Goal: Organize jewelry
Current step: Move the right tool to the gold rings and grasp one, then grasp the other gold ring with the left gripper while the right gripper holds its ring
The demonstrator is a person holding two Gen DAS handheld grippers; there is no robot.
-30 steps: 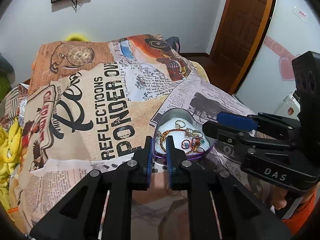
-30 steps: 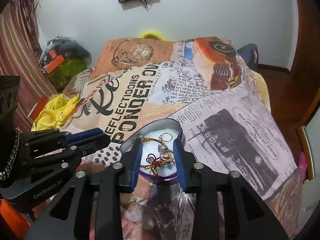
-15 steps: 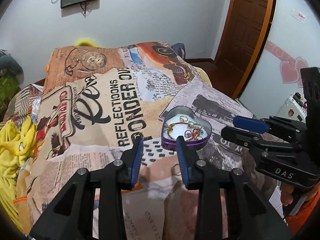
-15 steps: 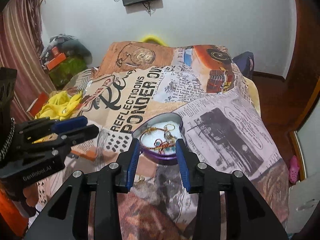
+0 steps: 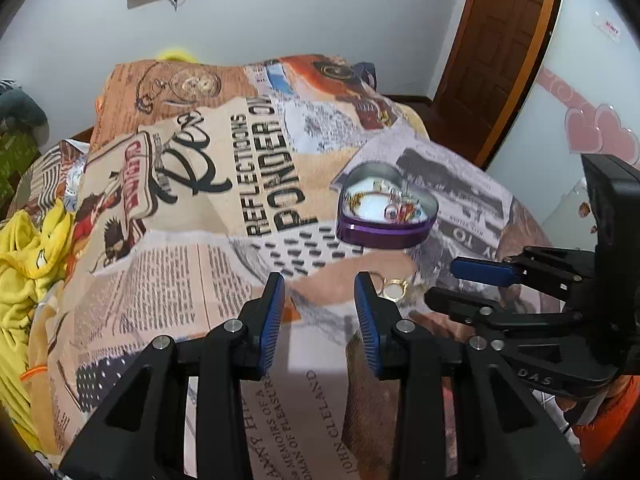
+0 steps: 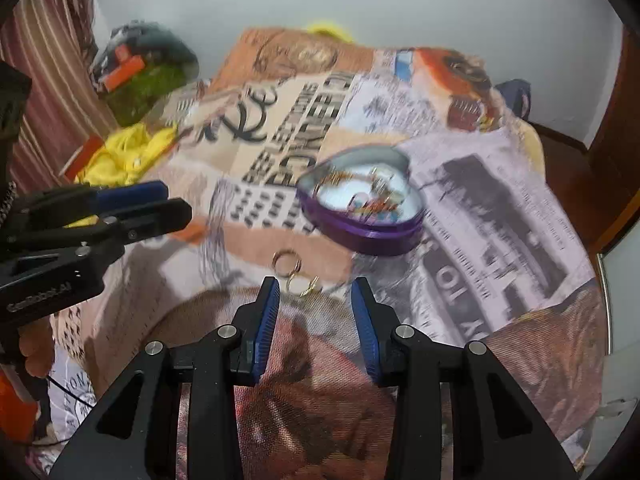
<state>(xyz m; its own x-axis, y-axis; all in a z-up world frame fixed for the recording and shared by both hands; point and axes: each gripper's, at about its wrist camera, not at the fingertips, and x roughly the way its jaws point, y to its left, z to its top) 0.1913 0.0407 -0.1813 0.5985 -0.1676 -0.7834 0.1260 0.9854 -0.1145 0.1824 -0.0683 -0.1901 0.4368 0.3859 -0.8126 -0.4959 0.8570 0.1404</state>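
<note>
Landmark: purple heart-shaped metal tin (image 5: 386, 222) (image 6: 362, 210), lid off, resting on the newspaper-print bedspread (image 5: 192, 208) (image 6: 500, 216).
Tin contents: a tangle of gold-coloured chain, rings and coloured beads (image 5: 394, 206) (image 6: 370, 196) on a pale lining; single pieces are too blurred to separate.
Loose jewelry: gold-coloured rings (image 6: 294, 270) (image 5: 394, 286) lie on the bedspread just outside the tin, on its near side, apart from its wall; linked or separate, cannot tell.
Left gripper (image 5: 320, 290): black frame, blue-padded fingers spread wide, nothing between them; it sits on the near side of the tin, clear of it, with the rings just beyond its right fingertip.
Right gripper (image 6: 314, 294): blue-padded fingers equally wide apart and empty; the loose rings lie just ahead of its tips, the tin further beyond.
Surroundings: yellow crumpled cloth (image 5: 28, 256) (image 6: 124, 156) well to the left of the tin; brown wooden door (image 5: 504, 52) behind and to its right.
</note>
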